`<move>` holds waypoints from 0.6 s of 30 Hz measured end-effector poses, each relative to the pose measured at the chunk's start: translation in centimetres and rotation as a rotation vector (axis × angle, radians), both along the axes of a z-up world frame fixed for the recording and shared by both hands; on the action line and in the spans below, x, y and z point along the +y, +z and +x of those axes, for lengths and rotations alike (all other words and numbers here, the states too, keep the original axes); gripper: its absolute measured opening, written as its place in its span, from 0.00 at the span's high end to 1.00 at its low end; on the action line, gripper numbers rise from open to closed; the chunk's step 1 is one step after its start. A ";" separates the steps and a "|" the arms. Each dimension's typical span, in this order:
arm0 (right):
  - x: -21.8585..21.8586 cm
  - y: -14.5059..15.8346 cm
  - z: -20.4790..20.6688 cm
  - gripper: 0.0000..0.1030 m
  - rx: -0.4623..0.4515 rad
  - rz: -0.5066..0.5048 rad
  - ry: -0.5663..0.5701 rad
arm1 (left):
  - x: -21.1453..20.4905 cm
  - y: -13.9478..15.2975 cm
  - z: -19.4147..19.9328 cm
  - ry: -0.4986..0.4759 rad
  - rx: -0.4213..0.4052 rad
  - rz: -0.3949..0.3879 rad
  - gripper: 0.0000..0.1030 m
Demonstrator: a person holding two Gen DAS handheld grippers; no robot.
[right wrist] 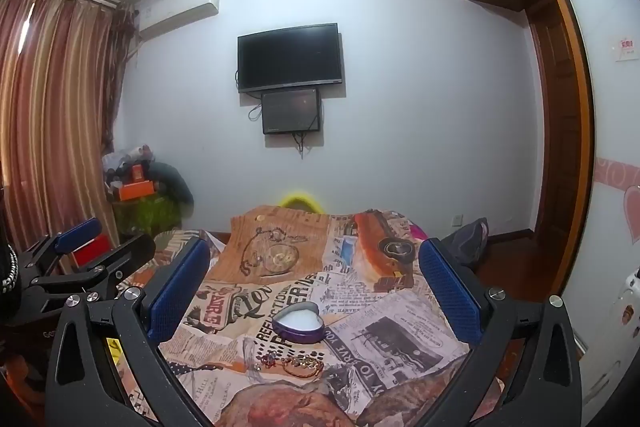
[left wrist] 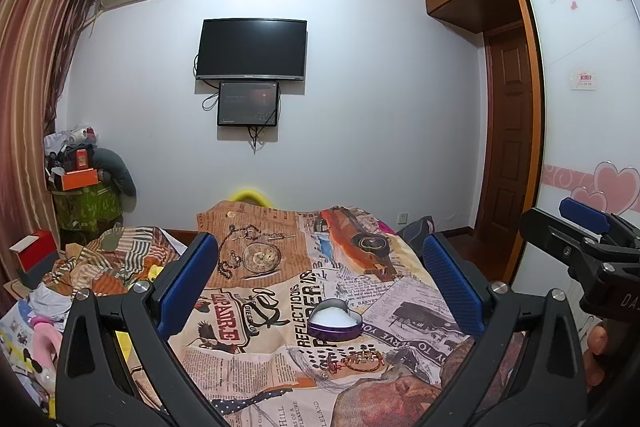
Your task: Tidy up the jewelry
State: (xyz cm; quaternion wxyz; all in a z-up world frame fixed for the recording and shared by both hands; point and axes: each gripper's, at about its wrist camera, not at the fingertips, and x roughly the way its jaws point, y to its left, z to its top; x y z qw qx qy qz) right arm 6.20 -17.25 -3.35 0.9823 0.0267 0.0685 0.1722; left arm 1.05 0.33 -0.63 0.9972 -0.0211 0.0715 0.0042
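A purple heart-shaped tin (left wrist: pixel 335 321) with white lining lies open on the printed bedspread (left wrist: pixel 260 307); it also shows in the right wrist view (right wrist: pixel 299 323). A small heap of gold and red jewelry (left wrist: pixel 358 361) lies just in front of the tin, also seen in the right wrist view (right wrist: pixel 298 363). My left gripper (left wrist: pixel 320 263) is open and empty, above and behind the tin. My right gripper (right wrist: pixel 316 271) is open and empty, held likewise. Each gripper shows at the edge of the other's view: the right gripper (left wrist: pixel 584 231) and the left gripper (right wrist: pixel 92 239).
The bedspread (right wrist: pixel 380 327) is printed with newspaper, a pocket watch and a car. Clothes and boxes (left wrist: pixel 80 267) clutter the left side. A TV (left wrist: pixel 253 49) hangs on the far wall. A wardrobe and door (left wrist: pixel 516 131) stand at right.
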 end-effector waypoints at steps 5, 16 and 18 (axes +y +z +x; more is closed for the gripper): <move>0.0 0.0 0.0 0.00 0.000 0.000 0.000 | 0.2 0.1 -0.1 -0.001 0.002 -0.003 0.00; 0.1 0.0 0.0 0.00 0.001 0.000 0.001 | 0.3 0.3 -0.3 -0.002 0.000 -0.003 0.00; 0.1 0.0 0.0 0.00 0.001 0.000 0.001 | 0.3 0.3 -0.2 -0.001 0.002 -0.004 0.00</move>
